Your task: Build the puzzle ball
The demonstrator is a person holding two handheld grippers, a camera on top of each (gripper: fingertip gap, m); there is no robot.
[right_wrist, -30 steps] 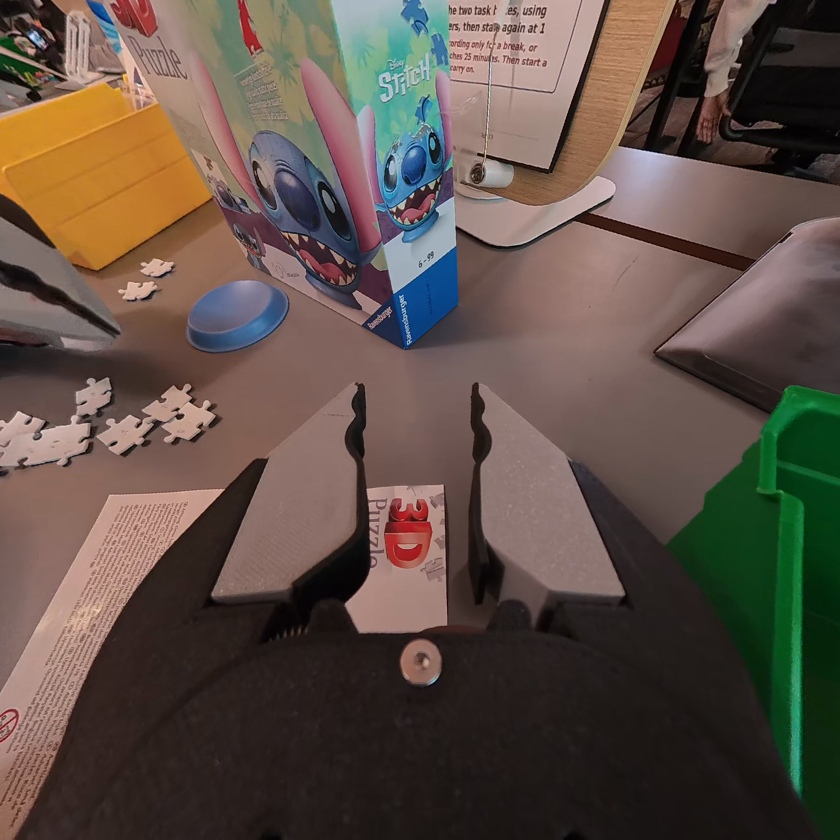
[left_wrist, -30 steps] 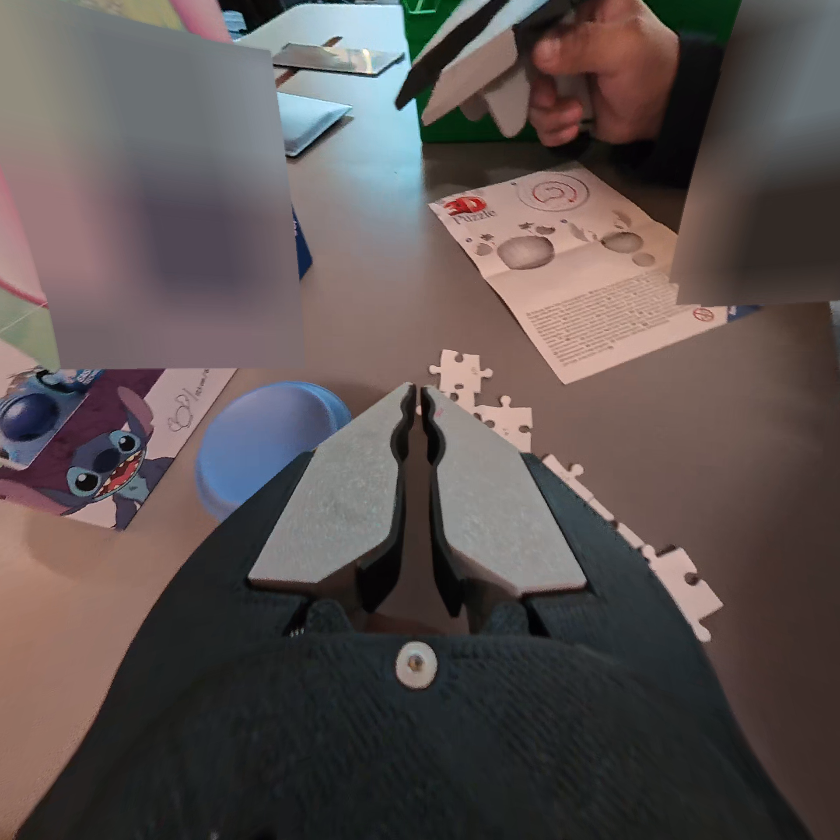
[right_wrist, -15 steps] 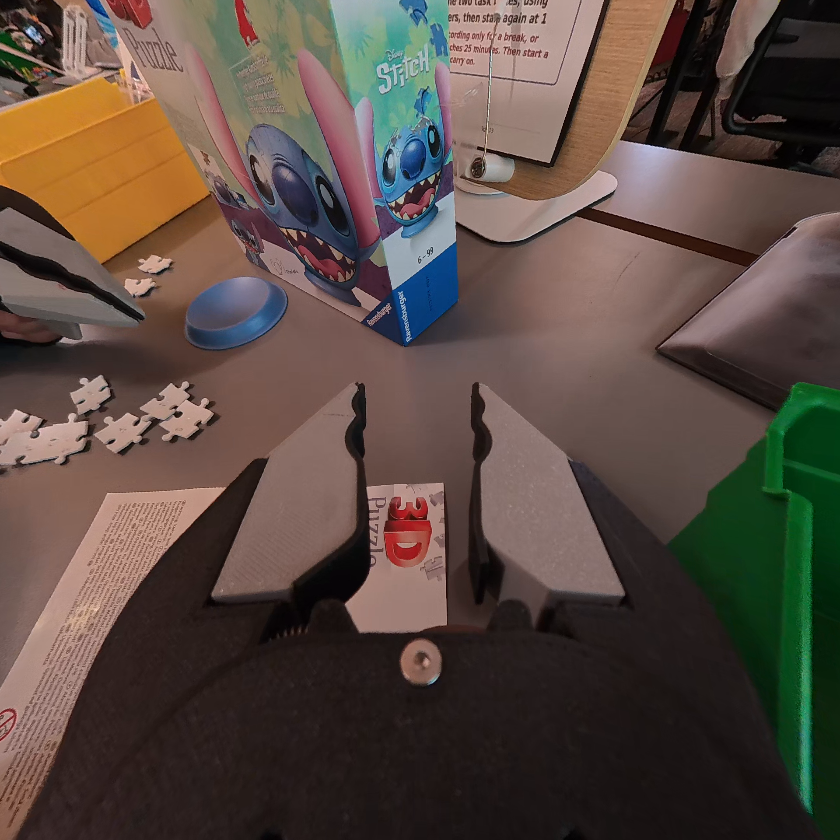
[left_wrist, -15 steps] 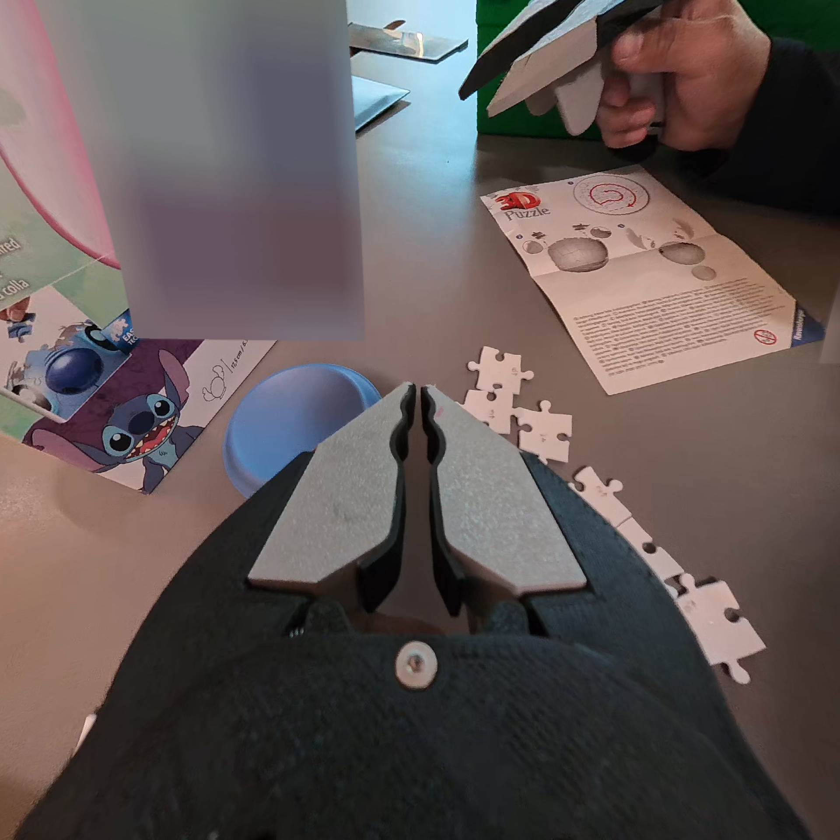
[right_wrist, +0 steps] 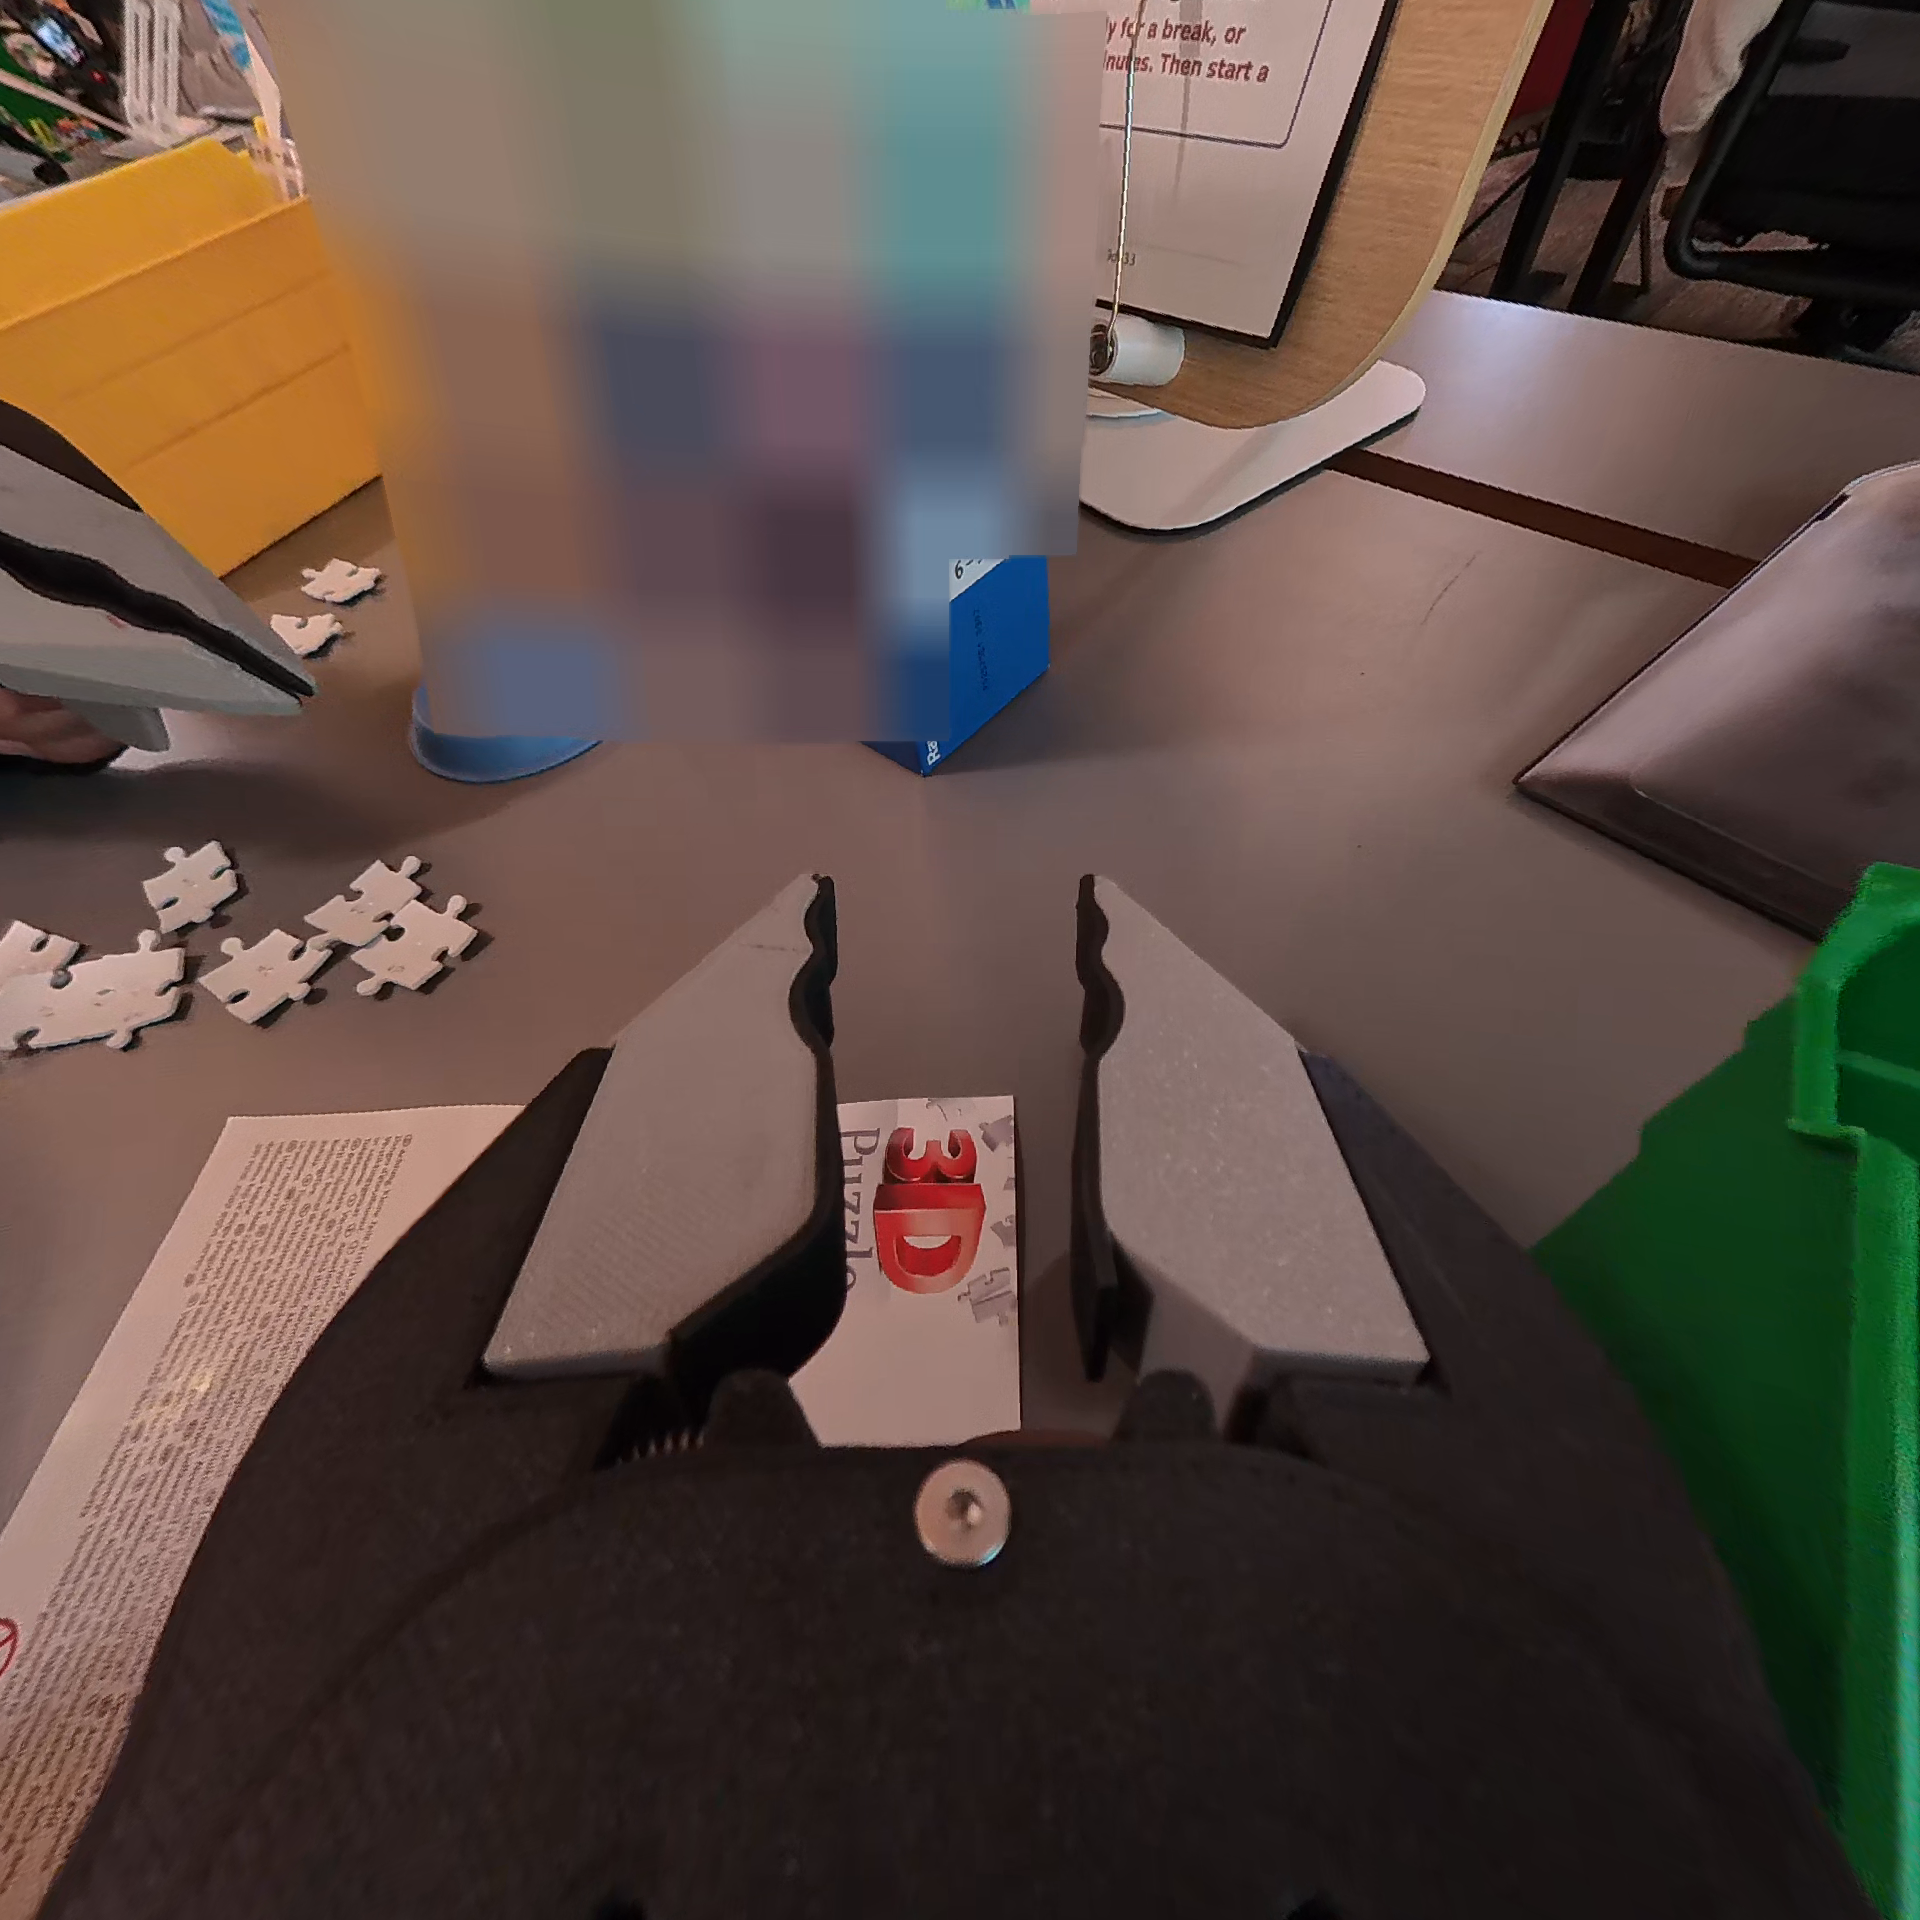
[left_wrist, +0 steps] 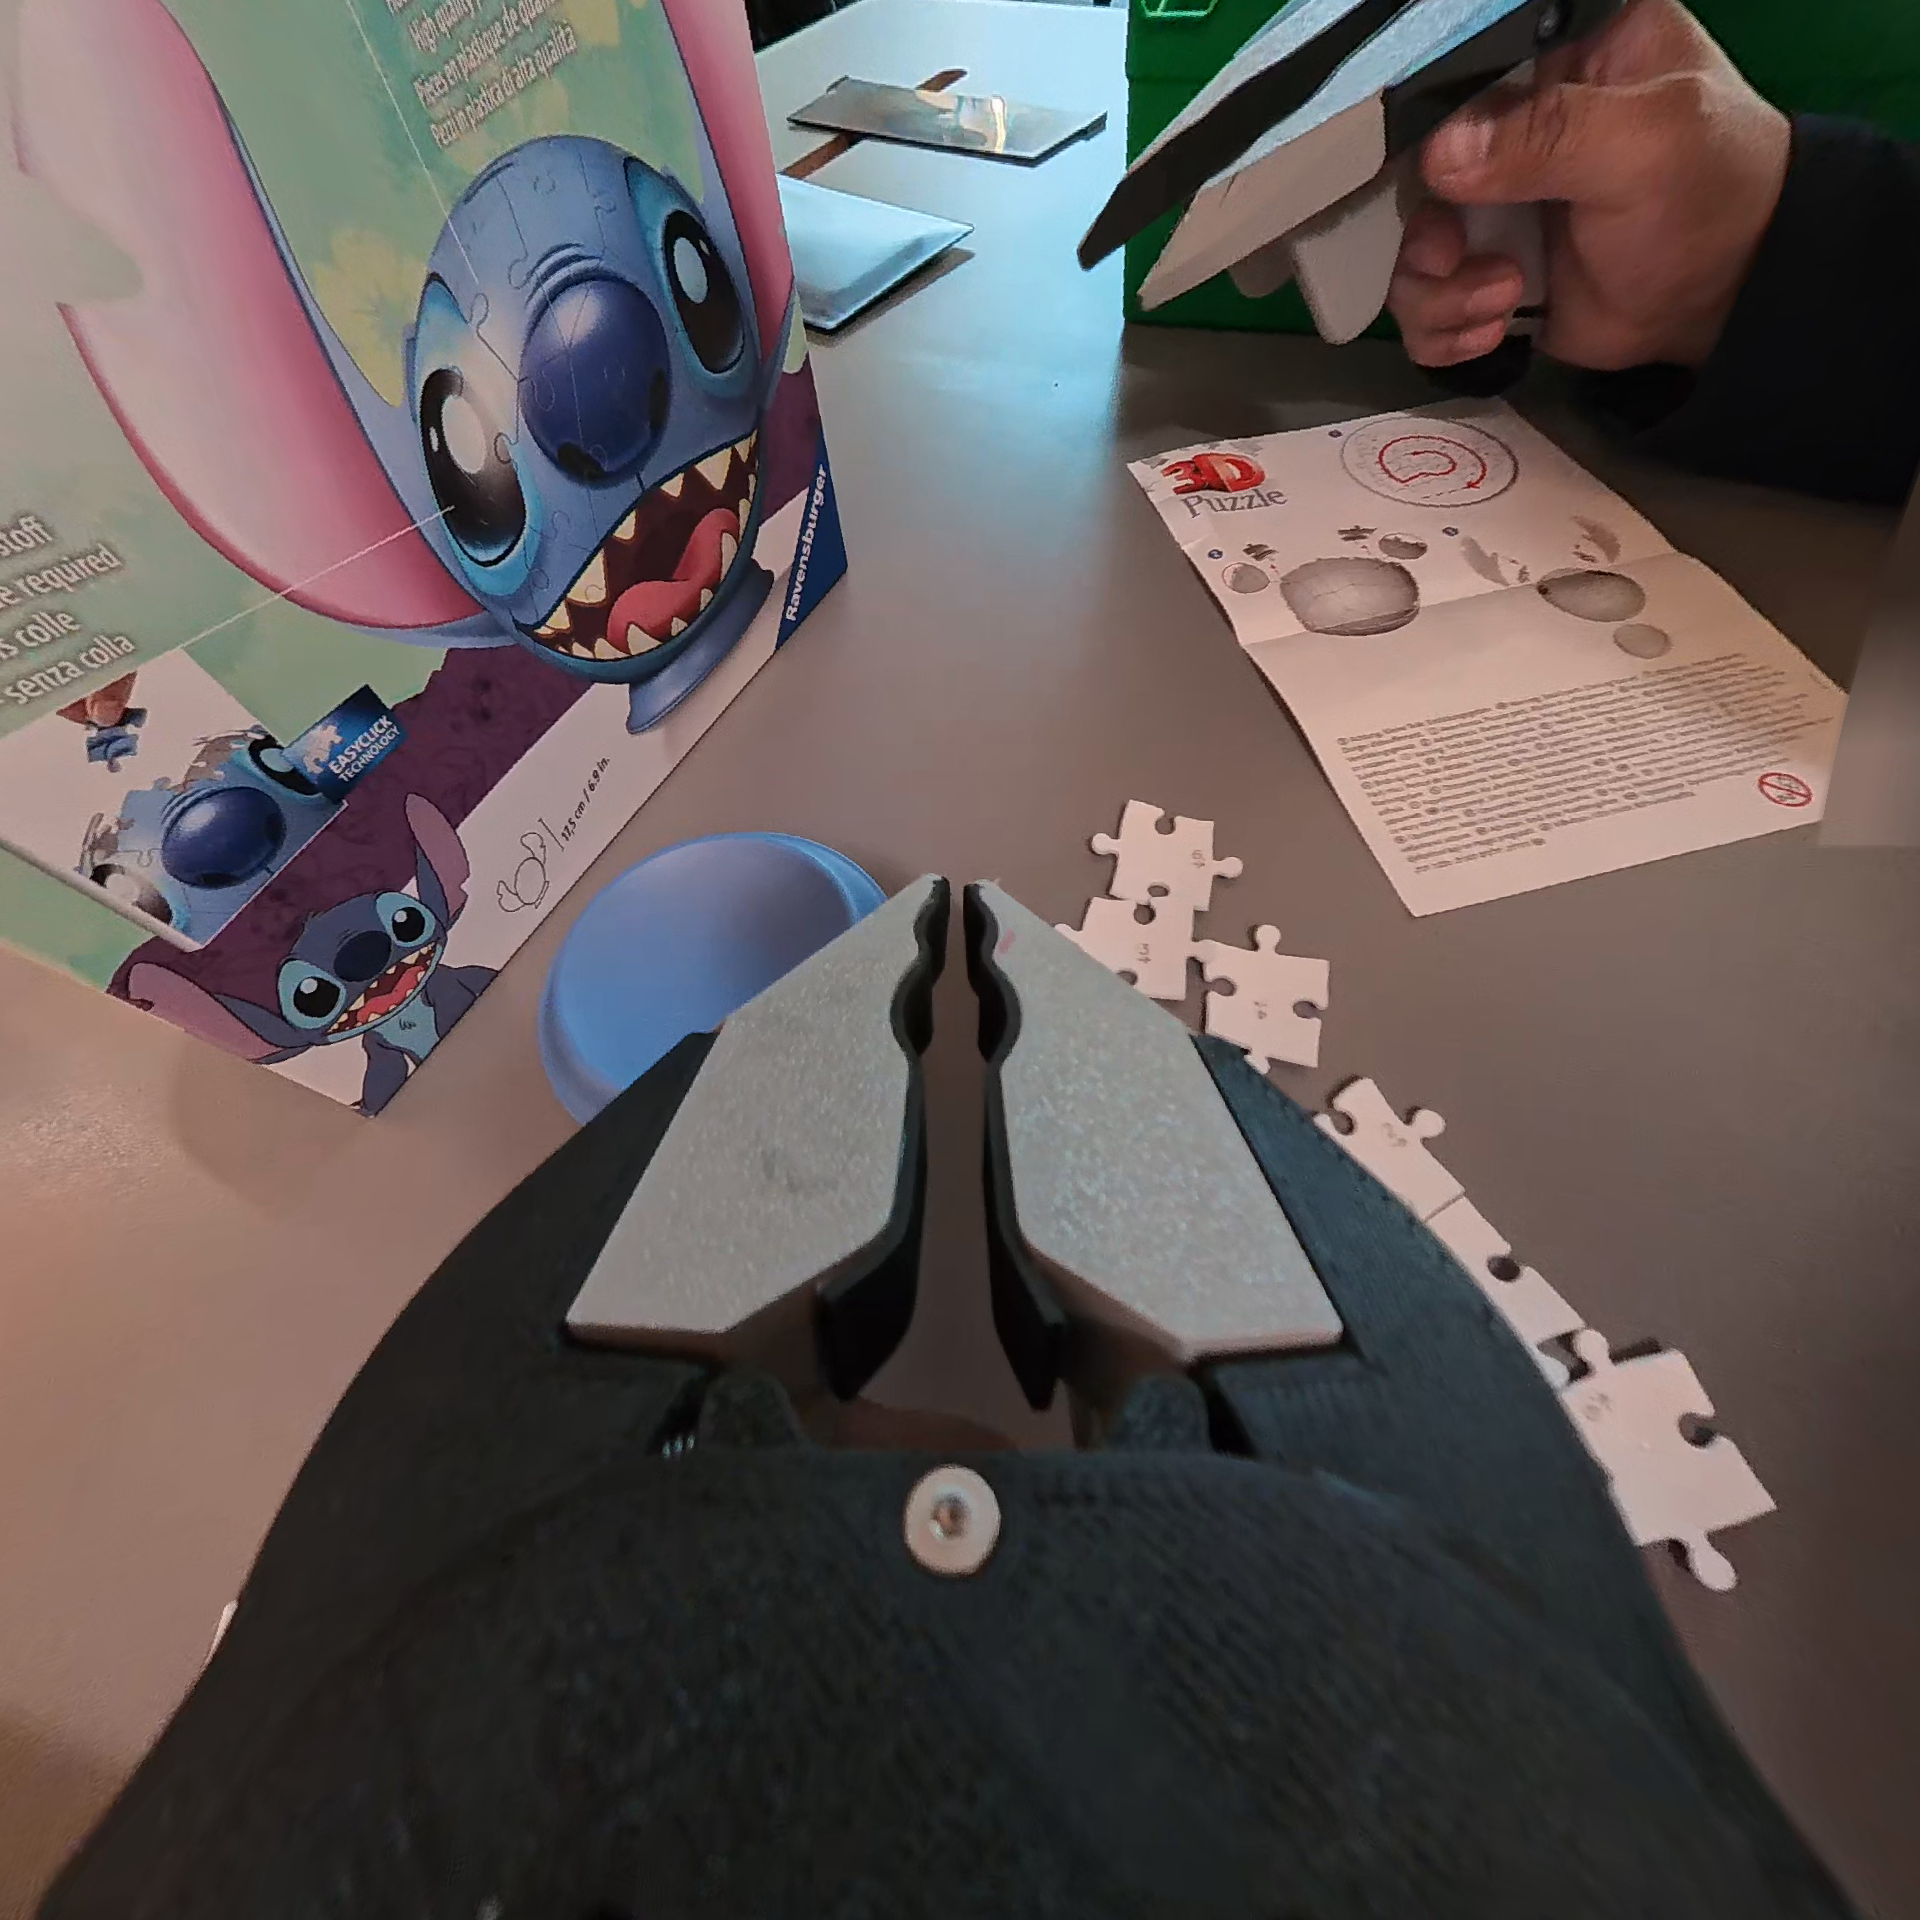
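Observation:
Several white puzzle pieces (left_wrist: 1262,997) lie face down on the grey table, in a loose line right of my left gripper (left_wrist: 956,899). That gripper is shut and empty, hovering over the table just behind the blue round stand (left_wrist: 686,935). My right gripper (right_wrist: 951,894) is open and empty above the folded instruction sheet (right_wrist: 935,1299). The pieces (right_wrist: 270,956) lie to its left, the stand (right_wrist: 488,748) beyond them. The puzzle box (left_wrist: 364,468) stands upright behind the stand. A hand holds the right gripper (left_wrist: 1117,275) at the top right of the left wrist view.
A green bin (right_wrist: 1818,1247) stands close to the right gripper's right side. A yellow bin (right_wrist: 156,343) is at the far left, with two loose pieces (right_wrist: 338,582) near it. A dark flat tray (right_wrist: 1766,707) and a sign stand (right_wrist: 1247,436) are at the back right. About 20 cm separates my left fingertips from my right.
My left gripper has shifted a little to the left, bringing more of the puzzle box into view; it stays shut. The right gripper has barely moved and stays open.

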